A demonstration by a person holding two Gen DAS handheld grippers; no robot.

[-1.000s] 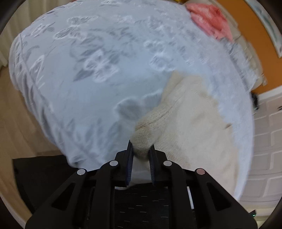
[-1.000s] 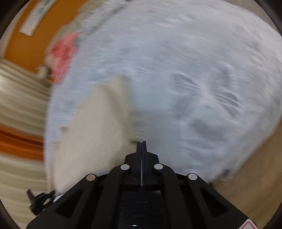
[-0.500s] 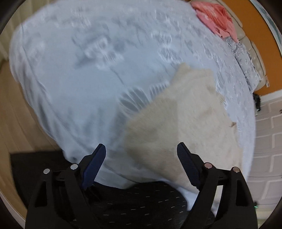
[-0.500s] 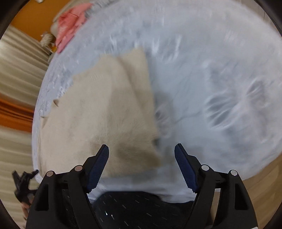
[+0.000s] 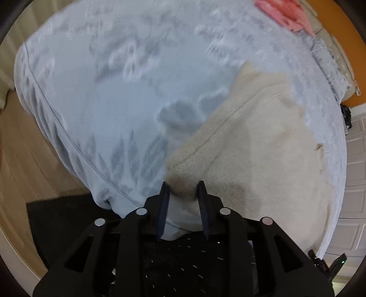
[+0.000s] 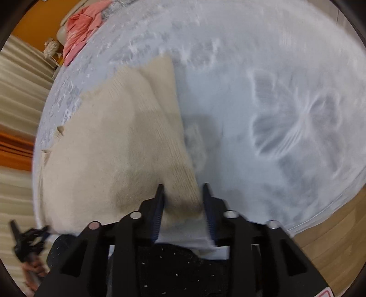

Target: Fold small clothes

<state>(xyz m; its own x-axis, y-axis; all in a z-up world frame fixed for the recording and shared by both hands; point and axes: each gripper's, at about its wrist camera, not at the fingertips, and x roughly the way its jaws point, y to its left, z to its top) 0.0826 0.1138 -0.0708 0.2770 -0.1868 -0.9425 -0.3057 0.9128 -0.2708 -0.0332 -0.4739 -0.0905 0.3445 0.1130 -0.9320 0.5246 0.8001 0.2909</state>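
A cream knitted garment [image 5: 251,148] lies flat on a bed with a pale blue flowered cover [image 5: 114,91]. My left gripper [image 5: 182,186] points down at the garment's near left corner. Its jaws are closing, with the fuzzy corner between the blue pads. In the right wrist view the same garment [image 6: 114,137] fills the left half. My right gripper [image 6: 183,188] is over its near right corner. Those jaws are closing too, with the ribbed edge between them. Neither corner looks squeezed tight.
A pink garment [image 5: 283,11] lies at the bed's far end, also seen as the pink garment [image 6: 80,29]. Wooden floor [image 5: 22,148] and a black mat [image 5: 57,219] lie beside the bed. The person's dark clothing [image 5: 183,258] is right below the grippers. Pale curtains [image 6: 18,91] hang at the left.
The left gripper let go of the corner, opened wide, then narrowed around it again. The right gripper, shut and empty before, opened, shifted over the garment's right corner and narrowed.
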